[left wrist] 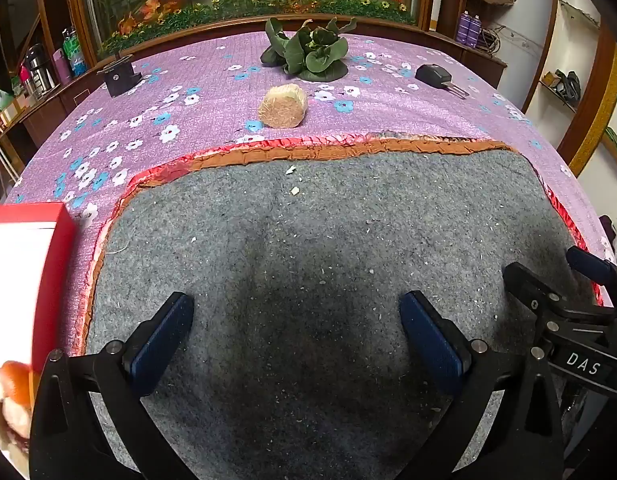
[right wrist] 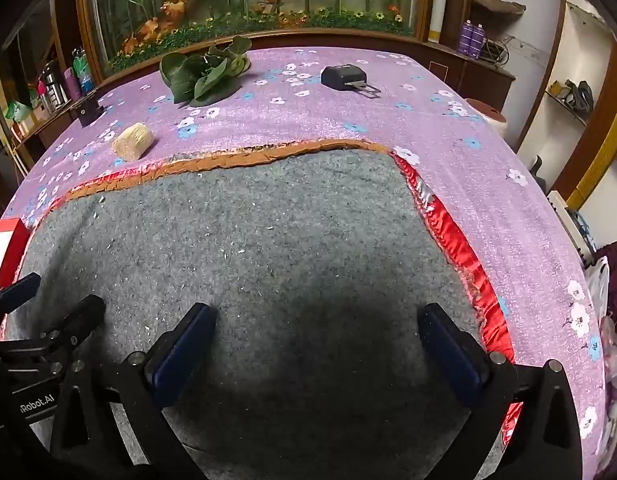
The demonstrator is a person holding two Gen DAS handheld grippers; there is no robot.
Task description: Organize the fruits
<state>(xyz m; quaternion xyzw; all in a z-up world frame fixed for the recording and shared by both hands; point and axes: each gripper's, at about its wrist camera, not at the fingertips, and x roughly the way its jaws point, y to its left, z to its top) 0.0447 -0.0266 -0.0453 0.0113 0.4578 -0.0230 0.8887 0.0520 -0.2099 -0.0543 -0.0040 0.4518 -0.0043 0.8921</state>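
My left gripper (left wrist: 296, 340) is open and empty, low over the grey felt mat (left wrist: 308, 232). My right gripper (right wrist: 314, 350) is open and empty over the same mat (right wrist: 248, 240), and it also shows at the right edge of the left wrist view (left wrist: 564, 292). A red and white box (left wrist: 28, 264) stands at the mat's left edge. It holds orange and pale fruits (left wrist: 14, 384), partly cut off by the frame. Only a corner of the box (right wrist: 4, 240) shows in the right wrist view.
On the purple flowered tablecloth (left wrist: 196, 80) beyond the mat lie a tan straw-like bundle (left wrist: 282, 106), a leafy green vegetable (left wrist: 308, 54), a black car key (left wrist: 434, 76) and a black block (left wrist: 120, 76). A wooden planter with artificial flowers stands behind.
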